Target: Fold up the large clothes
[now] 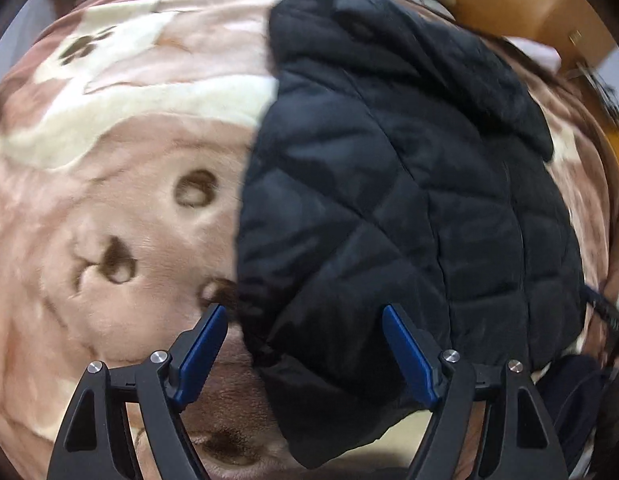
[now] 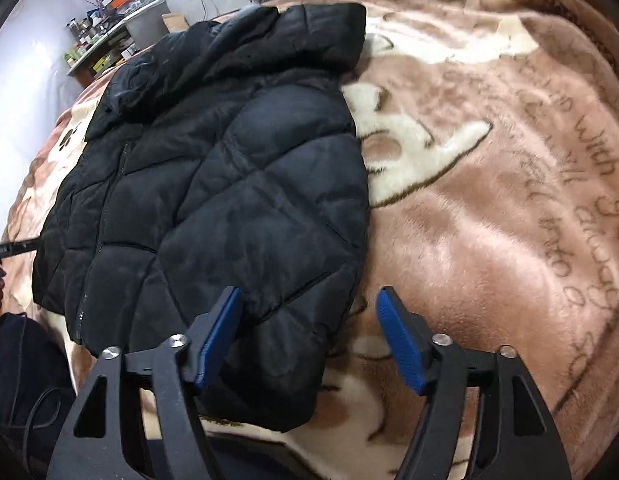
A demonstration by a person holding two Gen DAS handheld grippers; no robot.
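Pink-and-cream plush blanket [image 2: 489,208] with bear and paw prints and some cursive lettering covers the bed; its far edge at 12 o'clock runs into clutter, and a shelf of bottles [image 2: 97,36] stands against the pale wall at 10 o'clock in the right wrist view. Black quilted puffer jacket [image 2: 213,184] lies flat on the blanket with its hood [image 2: 269,44] toward 12 o'clock and its hem toward the camera.

Left gripper [image 1: 305,320] hangs over the jacket's near left corner with its blue fingers [image 1: 201,354] spread wide; one finger is above bare blanket, the other above the jacket, and whether either touches fabric cannot be told. Right gripper [image 2: 309,304] is likewise spread wide, straddling the jacket's right edge near the hem.

Left wrist view is motion-blurred, and a wooden piece of furniture [image 1: 529,8] at 1 o'clock is cut off by the lens rim. Blanket lies bare from 1 to 4 o'clock of the jacket in the right wrist view. Dark cloth [image 2: 25,364] and a cable at 8 o'clock are hard to make out.
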